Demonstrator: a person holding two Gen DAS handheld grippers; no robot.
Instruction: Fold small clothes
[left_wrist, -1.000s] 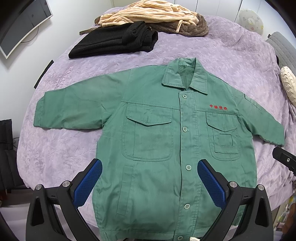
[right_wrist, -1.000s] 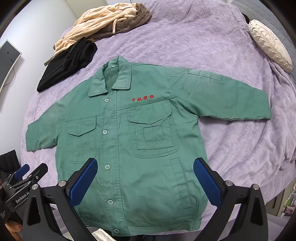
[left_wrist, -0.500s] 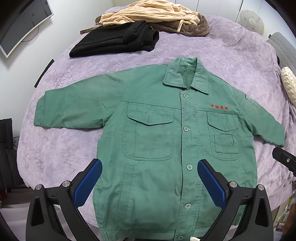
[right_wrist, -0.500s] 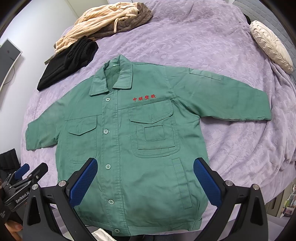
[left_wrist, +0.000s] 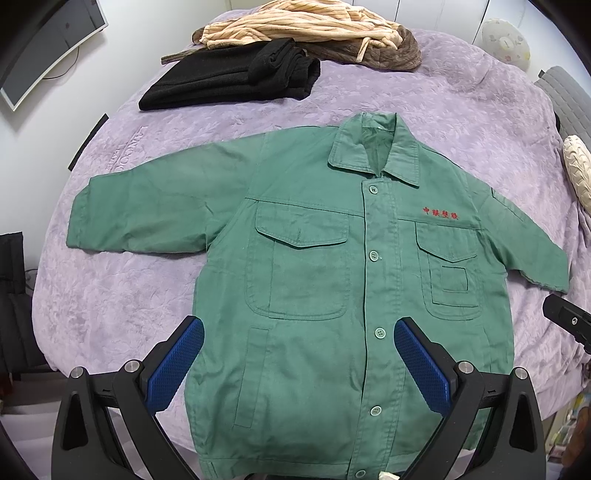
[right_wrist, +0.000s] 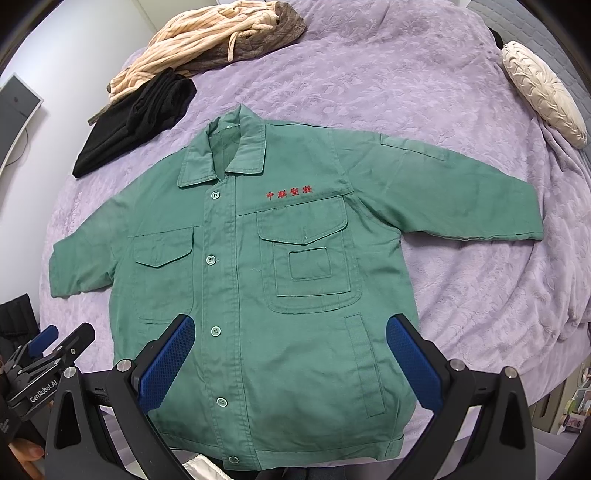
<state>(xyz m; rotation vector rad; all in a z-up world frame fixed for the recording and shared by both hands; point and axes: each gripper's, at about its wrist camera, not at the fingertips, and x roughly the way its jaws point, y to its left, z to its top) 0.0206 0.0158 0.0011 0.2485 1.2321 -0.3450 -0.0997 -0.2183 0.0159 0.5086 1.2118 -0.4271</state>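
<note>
Hovering above the lower half of the green jacket (left_wrist: 306, 280), the left gripper (left_wrist: 298, 363) has its blue-padded fingers (left_wrist: 176, 360) spread wide and holds nothing; whether the pads brush the cloth cannot be told. The right gripper (right_wrist: 290, 360) is likewise released, its fingers (right_wrist: 412, 363) splayed over the jacket's hem region and grasping nothing. The jacket (right_wrist: 258, 277) lies flat and buttoned, front up, on the purple bedspread (left_wrist: 461, 122), both sleeves stretched sideways, red embroidered characters above one chest pocket. Its bottom hem is cut off by the frame edge and the gripper bodies in the left view. Beyond the collar lie a folded black garment (left_wrist: 236, 77) and a striped beige-and-brown garment (left_wrist: 306, 29) touching it. A cream cushion (right_wrist: 543, 92) sits at the bed's far right. A fingertip shows at the right view's lower left corner, mostly hidden.
</note>
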